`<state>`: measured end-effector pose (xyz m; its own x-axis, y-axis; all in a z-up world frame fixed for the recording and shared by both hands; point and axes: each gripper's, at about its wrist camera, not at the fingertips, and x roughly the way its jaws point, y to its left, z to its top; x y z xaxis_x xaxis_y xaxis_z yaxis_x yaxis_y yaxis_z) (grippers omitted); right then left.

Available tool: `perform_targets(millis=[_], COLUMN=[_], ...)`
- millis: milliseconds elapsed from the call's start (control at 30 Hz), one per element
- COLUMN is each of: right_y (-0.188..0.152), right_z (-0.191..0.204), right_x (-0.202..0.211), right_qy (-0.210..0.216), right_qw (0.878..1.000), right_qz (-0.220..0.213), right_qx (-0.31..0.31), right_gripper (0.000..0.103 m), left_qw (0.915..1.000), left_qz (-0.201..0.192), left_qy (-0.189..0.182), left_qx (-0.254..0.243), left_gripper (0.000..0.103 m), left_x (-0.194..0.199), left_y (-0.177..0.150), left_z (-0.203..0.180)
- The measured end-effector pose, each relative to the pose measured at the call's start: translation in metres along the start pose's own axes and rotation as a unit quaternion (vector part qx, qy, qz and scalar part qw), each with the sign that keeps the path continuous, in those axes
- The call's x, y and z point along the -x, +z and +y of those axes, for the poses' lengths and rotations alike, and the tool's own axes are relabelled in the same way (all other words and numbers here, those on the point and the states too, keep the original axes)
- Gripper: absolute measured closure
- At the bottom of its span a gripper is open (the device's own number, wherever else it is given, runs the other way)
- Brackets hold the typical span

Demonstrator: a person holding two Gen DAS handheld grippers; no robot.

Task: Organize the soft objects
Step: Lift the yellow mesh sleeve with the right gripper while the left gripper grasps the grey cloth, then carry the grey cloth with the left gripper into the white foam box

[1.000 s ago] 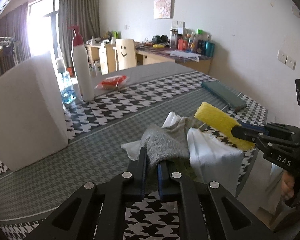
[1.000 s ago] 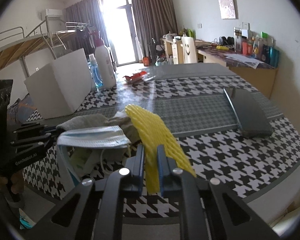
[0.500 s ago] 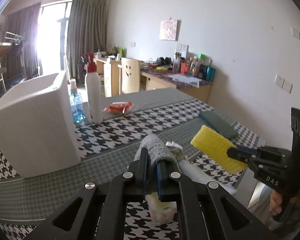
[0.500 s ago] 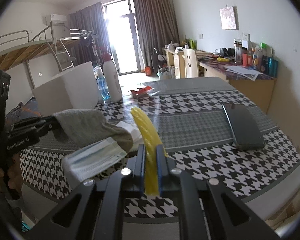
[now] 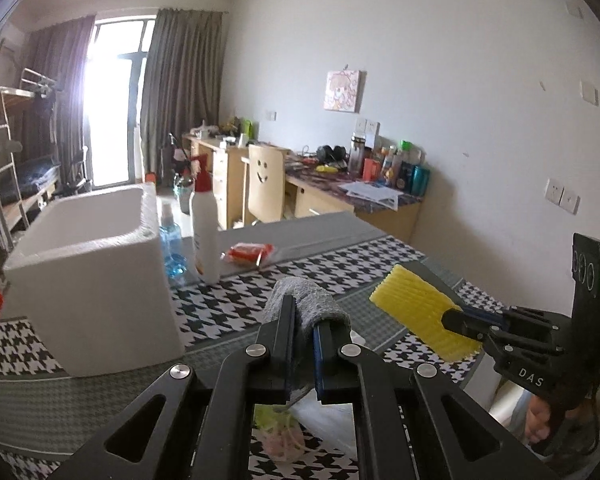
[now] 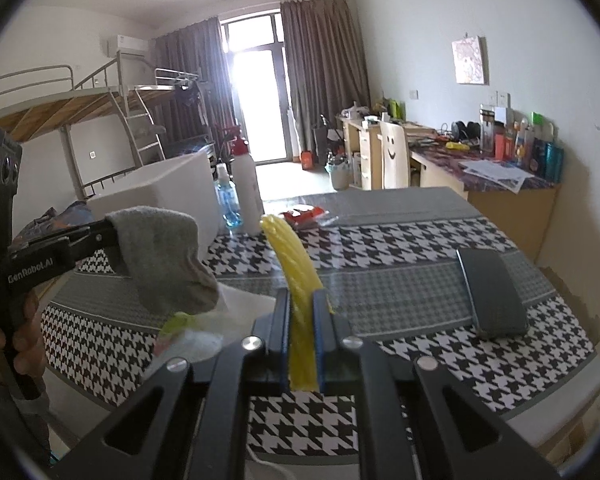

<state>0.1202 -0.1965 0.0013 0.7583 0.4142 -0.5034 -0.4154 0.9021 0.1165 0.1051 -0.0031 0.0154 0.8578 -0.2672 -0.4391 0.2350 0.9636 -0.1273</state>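
Two soft things are riding in my tongs above the desk's near edge, neither stowed yet. My left tongs (image 5: pixel 303 334) are pinching the grey sock (image 6: pixel 162 258), limp and fuzzy, drooping from the tips. My right tongs (image 6: pixel 301 322) are clamping the ribbed yellow foam sleeve (image 5: pixel 422 314). More soft bits (image 6: pixel 204 326) are lying below; the white foam box (image 5: pixel 88 276), probably their home, is waiting.

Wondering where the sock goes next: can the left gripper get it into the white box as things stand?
Probably yes. The left gripper holds the grey sock lifted off the table, and the white box sits ahead to its left with its top open. Nothing stands between them; the bottles are beside the box.
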Motion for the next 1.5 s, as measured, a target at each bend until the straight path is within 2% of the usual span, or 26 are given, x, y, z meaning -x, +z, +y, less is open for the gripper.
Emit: perform_targets(millis=[433,1033,1500], right_y=[0.018,0.040,0.058], right_z=[0.017,0.037,0.048], right_x=[0.001,-0.010,-0.020], right_qy=[0.024,0.061,0.080], right_qw=[0.999,0.997,0.995], right_qz=[-0.018,-0.034,-0.035], right_qx=[0.019,0.037,0.045], right_gripper=[0.090,0.090,0.090], left_qw=[0.9994,0.9954,0.9928], left_qz=[-0.026,-0.061,-0.066], left_qy=[0.021,0.075,0.099], left_qx=[0.009,-0.002,-0.012], left_gripper=[0.095,0.095,0.095], left_x=[0.018,0.040,0.043], left_y=[0.016,0.032,0.048], left_z=[0.013,0.026,0.032])
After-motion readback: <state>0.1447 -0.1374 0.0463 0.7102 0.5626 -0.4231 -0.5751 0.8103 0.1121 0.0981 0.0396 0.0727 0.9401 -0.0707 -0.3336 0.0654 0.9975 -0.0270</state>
